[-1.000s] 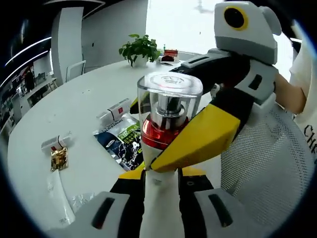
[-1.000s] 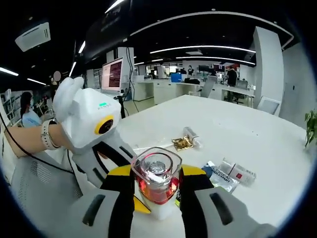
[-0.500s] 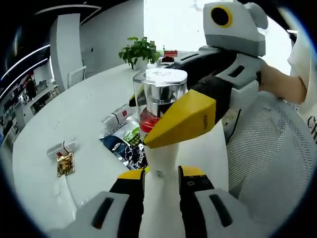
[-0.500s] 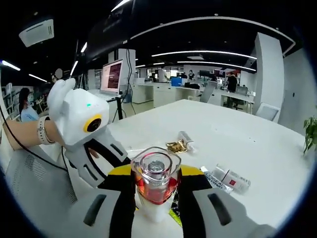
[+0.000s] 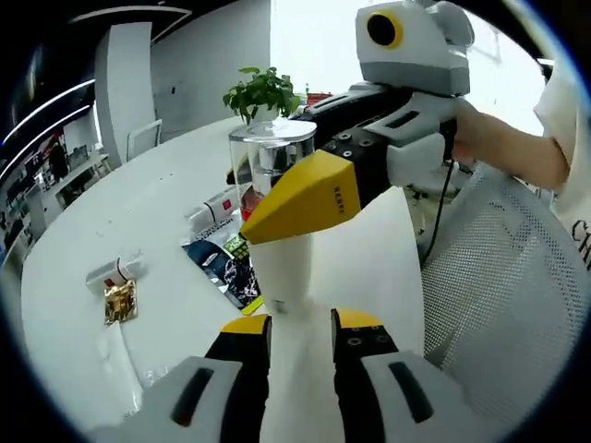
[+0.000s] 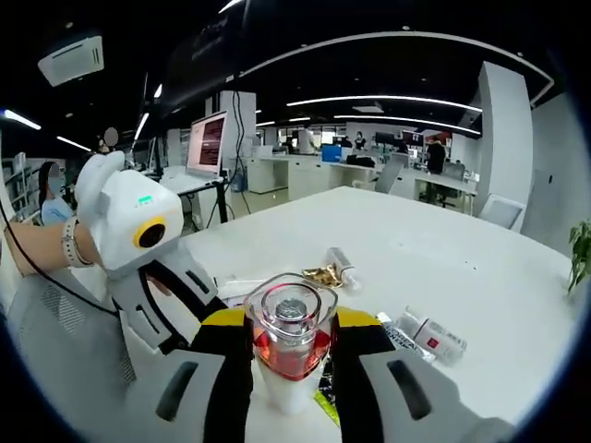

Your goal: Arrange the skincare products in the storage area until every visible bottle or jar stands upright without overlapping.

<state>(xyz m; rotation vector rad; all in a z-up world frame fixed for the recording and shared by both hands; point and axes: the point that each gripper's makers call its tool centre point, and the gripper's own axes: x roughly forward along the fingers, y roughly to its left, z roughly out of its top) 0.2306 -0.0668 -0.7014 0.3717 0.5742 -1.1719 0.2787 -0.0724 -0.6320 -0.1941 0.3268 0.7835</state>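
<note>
A white skincare bottle (image 5: 288, 277) with a clear cap (image 5: 271, 148) is held off the table between both grippers. My left gripper (image 5: 298, 323) is shut on its white body, which fills the gap between the yellow-tipped jaws. My right gripper (image 5: 300, 198) comes in from the right, one yellow jaw lying across the bottle's neck. In the right gripper view, that same right gripper (image 6: 293, 318) is shut on the bottle just under the clear cap (image 6: 291, 309), at the red collar. The left gripper (image 6: 138, 231) shows at the left, held by a hand.
On the round white table (image 5: 138, 194) lie a dark printed sachet (image 5: 224, 268), a small white box (image 5: 214, 208), a gold packet (image 5: 115, 301) and a clear tube (image 6: 342, 266). A potted plant (image 5: 261, 92) stands at the far edge. A white mesh chair (image 5: 503, 305) is at the right.
The capped end and the right gripper have drawn away from the left camera, and more white body shows. The red collar is now hidden behind the yellow jaw. Both grips hold.
</note>
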